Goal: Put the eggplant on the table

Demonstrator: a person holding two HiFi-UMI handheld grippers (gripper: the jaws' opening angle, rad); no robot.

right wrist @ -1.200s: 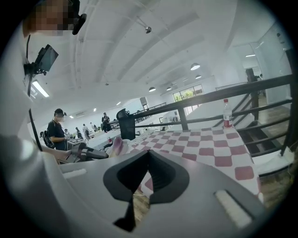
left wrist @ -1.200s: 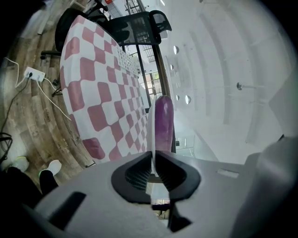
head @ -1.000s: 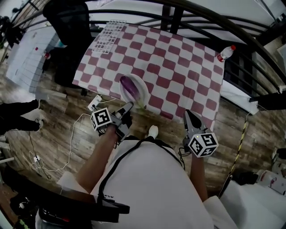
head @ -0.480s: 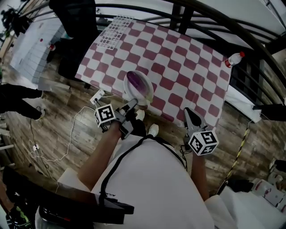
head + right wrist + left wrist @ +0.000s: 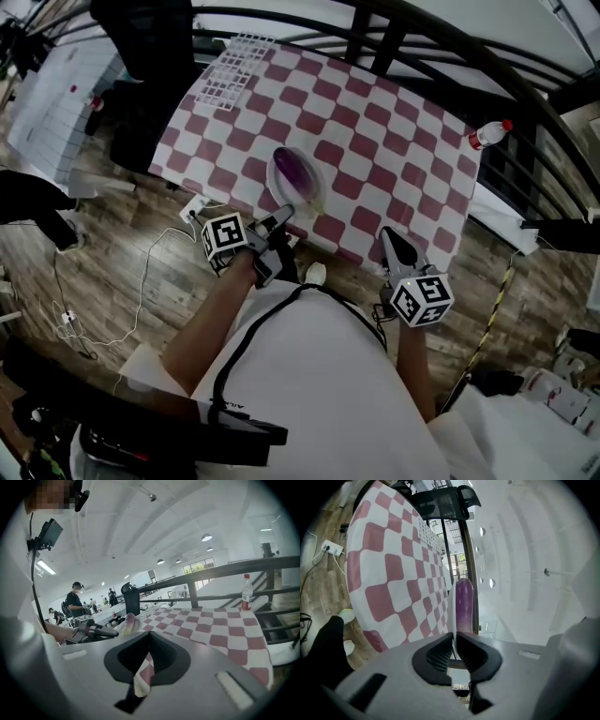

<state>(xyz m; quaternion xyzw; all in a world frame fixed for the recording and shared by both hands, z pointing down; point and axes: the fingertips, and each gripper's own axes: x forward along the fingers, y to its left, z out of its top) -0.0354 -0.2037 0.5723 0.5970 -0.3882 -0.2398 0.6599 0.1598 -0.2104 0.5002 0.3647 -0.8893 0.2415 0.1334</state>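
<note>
A purple eggplant lies on a white plate. My left gripper is shut on the plate's near rim and holds it over the near edge of the red-and-white checked table. In the left gripper view the plate stands edge-on between the pads, with the eggplant just past them. My right gripper hangs at the table's near edge to the right, shut with nothing in it. In the right gripper view the jaws meet over the cloth and the eggplant shows at the left.
A plastic bottle with a red cap stands at the table's far right corner. A white grid rack lies at the far left corner, beside a black chair. A power strip and cables lie on the wooden floor. Black railings run behind the table.
Both grippers have moved forward towards the table. The plate with the eggplant now sits further over the table's near edge. The grip on the plate is unchanged.
</note>
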